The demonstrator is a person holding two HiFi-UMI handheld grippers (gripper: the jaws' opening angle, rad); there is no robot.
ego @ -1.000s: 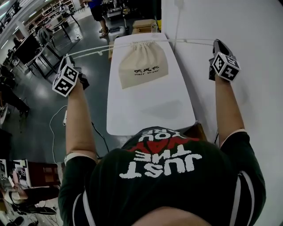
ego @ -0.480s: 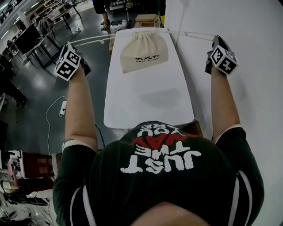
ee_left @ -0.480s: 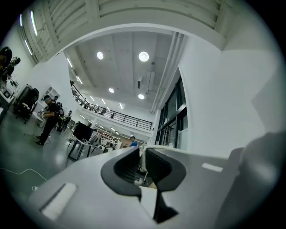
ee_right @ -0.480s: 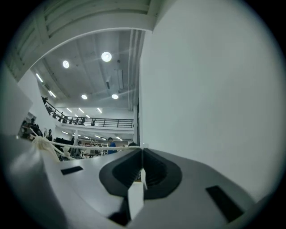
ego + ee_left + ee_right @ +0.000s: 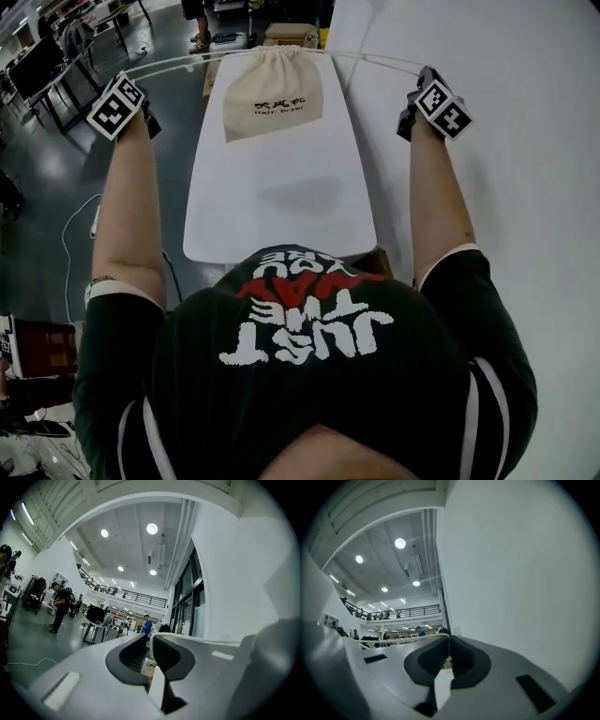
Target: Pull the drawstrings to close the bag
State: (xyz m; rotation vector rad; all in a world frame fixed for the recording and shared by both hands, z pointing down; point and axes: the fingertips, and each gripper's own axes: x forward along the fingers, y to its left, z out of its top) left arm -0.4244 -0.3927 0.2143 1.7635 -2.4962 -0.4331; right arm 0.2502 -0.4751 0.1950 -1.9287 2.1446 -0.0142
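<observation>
A cream drawstring bag (image 5: 272, 89) lies at the far end of the white table (image 5: 281, 206), its mouth gathered tight. One white drawstring (image 5: 187, 61) runs left to my left gripper (image 5: 127, 77), the other (image 5: 375, 59) right to my right gripper (image 5: 424, 70). In the left gripper view the cord (image 5: 197, 638) lies at the tips of the left gripper (image 5: 150, 639). Its jaws have just been opening, then closing a little, and a narrow gap shows between them. In the right gripper view the right gripper (image 5: 449, 639) is shut on its cord (image 5: 403, 638).
A white wall (image 5: 506, 56) stands close on the right. Left of the table is dark floor with a cable (image 5: 80, 225) and desks (image 5: 56, 66). Cardboard boxes (image 5: 286, 33) stand beyond the table's far end. People stand far off.
The whole view has shifted, so bag and grippers sit higher and further left in the picture. Both grippers stay spread wide on either side of the bag, whose mouth remains gathered.
</observation>
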